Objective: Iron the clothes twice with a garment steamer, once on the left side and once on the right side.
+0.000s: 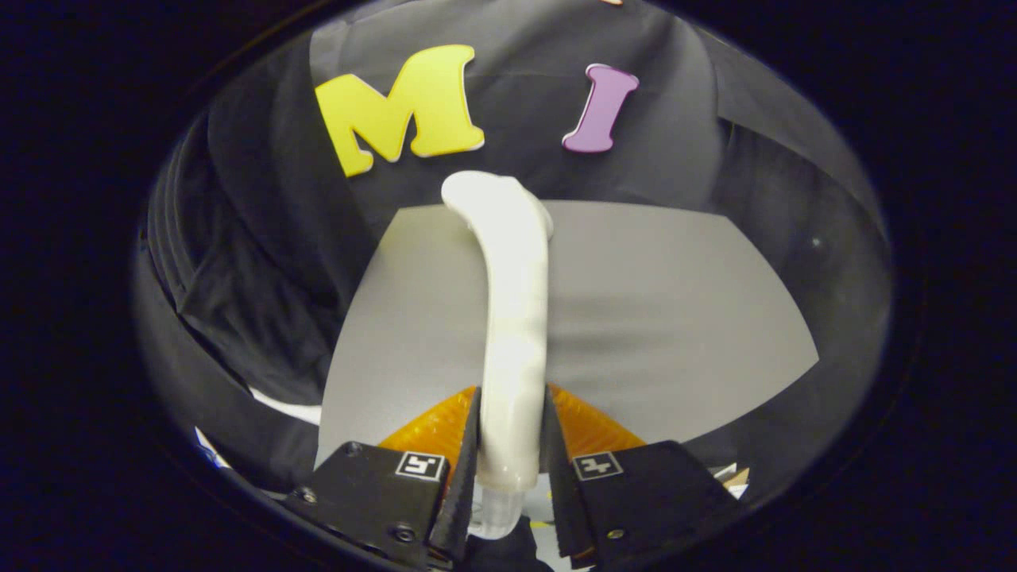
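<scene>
Between the two fingers of the tool [512,441], the white handle of the garment steamer [512,318] is pinched from both sides, the fingers being pressed against its lower part so that it is held firmly. From that grip the steamer's long axis is seen to run straight ahead, away from the tool and along the line of the fingers, before it bends over at the far end into a rounded head that is turned away and downward. A short clear stub of the steamer is seen below the grip, between the finger bases. Beneath and beyond the handle a flat grey surface [675,318] is spread out; it is judged to be the clothes laid out for ironing, though no seams or collar can be made out, so this cannot be said for certain. Whether the head is touching that surface or hanging just above it cannot be told. The steamer is placed roughly over the middle of the grey sheet, with bare grey on either side of it. The coming move is therefore judged to turn on a sideways shift, the head being carried across to one half of the sheet while its axis is kept pointing forward. Dark draped cloth [262,262] is seen around the grey surface.
</scene>
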Tool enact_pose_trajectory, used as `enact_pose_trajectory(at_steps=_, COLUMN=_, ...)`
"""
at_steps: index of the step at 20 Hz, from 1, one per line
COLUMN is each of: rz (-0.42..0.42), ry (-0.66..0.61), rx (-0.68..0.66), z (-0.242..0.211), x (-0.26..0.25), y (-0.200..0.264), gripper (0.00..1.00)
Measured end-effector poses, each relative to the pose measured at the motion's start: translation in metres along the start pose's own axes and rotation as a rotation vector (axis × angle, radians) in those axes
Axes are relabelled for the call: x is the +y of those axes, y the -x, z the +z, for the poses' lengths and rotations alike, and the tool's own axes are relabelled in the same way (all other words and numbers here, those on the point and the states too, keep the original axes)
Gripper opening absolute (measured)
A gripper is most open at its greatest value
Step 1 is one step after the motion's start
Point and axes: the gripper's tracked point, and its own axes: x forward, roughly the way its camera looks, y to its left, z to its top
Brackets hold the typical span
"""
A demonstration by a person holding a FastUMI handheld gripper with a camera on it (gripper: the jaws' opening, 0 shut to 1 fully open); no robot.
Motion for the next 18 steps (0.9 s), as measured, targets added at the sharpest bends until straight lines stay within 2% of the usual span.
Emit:
enact_pose_trajectory(at_steps=1, rz=0.004, ry=-0.009, rx=0.001, z=-0.003, x=0.0, y=-0.004, gripper=0.4)
enact_pose_trajectory(at_steps=10, rz=0.06, ry=-0.039, rx=-0.063, z=-0.006, x=0.005, y=0.002, gripper=0.32)
enact_pose_trajectory(at_steps=13, rz=0.103, ry=-0.049, rx=-0.077, z=-0.021, x=0.017, y=0.016, gripper=0.3)
enact_pose_trajectory(at_steps=18, rz=0.096, ry=-0.059, rx=-0.165, z=-0.025, x=0.024, y=0.054, gripper=0.29)
